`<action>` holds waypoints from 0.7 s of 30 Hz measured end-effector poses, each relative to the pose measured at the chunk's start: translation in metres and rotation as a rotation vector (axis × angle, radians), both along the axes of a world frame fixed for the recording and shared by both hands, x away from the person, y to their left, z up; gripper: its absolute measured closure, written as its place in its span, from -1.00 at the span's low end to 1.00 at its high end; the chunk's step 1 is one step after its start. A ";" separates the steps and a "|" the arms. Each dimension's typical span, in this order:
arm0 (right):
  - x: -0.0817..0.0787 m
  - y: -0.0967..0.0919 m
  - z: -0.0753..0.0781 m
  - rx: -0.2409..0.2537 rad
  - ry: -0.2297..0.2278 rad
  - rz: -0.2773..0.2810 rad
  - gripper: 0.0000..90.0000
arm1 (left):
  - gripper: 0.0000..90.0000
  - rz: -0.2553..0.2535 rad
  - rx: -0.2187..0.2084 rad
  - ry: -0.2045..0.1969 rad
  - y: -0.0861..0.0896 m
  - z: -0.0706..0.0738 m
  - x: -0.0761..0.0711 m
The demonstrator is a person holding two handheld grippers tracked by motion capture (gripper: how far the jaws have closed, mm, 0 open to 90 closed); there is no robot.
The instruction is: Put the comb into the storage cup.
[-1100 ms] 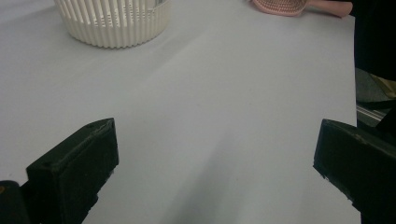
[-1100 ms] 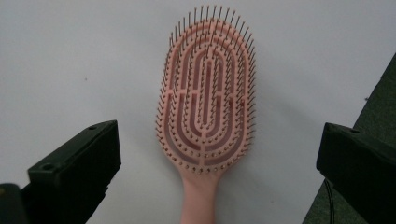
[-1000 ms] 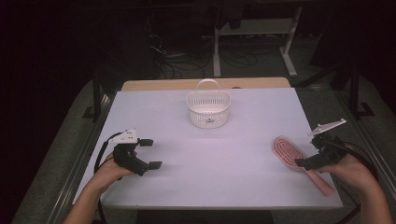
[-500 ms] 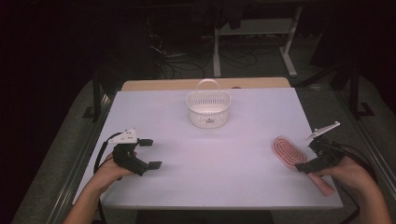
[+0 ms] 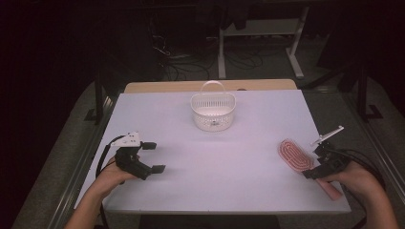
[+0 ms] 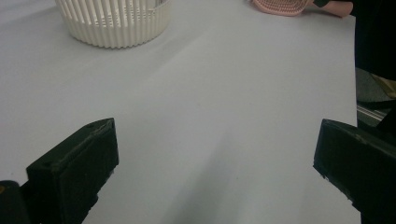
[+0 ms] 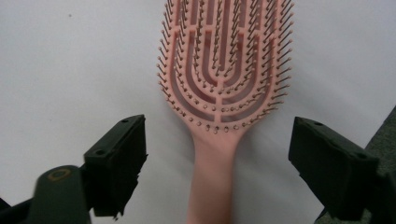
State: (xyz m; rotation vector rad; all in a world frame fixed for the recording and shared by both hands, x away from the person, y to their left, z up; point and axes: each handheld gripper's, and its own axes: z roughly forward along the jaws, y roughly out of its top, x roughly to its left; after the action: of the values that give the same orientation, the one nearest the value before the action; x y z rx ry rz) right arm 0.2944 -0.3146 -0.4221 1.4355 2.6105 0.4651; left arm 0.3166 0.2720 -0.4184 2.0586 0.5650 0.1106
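Hairbrush (image 5: 296, 154) near table edge (image 5: 334, 157).

Pink vented hairbrush (image 5: 296, 155), bristles up, flat on the white table's right side, handle toward the person

On the tabletop (image 5: 210, 157) the basket (image 5: 213, 112) stands at the far middle, well apart from everything else. The brush (image 5: 298, 157) lies flat at the near right, its head toward the far left and its handle running to the near right edge. The right gripper (image 5: 313, 164) sits over the handle, which lies between its fingers (image 7: 116, 163) without touching them. The left gripper (image 5: 153, 157) rests at the near left, well apart from both basket and brush, with bare tabletop between its fingers (image 6: 74, 168).
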 end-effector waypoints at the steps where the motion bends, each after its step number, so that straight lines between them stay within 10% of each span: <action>1: 0.000 0.000 0.000 0.003 0.004 0.001 -0.53 | -1.00 0.000 0.000 0.000 0.000 0.000 0.000; 21: 0.005 0.003 -0.007 -0.052 0.113 -0.001 -0.03 | -1.00 -0.001 0.001 -0.002 0.000 0.000 0.000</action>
State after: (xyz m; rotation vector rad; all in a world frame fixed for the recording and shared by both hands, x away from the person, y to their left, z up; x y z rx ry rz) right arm 0.2989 -0.3116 -0.4287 1.4882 2.6870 0.3226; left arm 0.3163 0.2721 -0.4184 2.0594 0.5633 0.1124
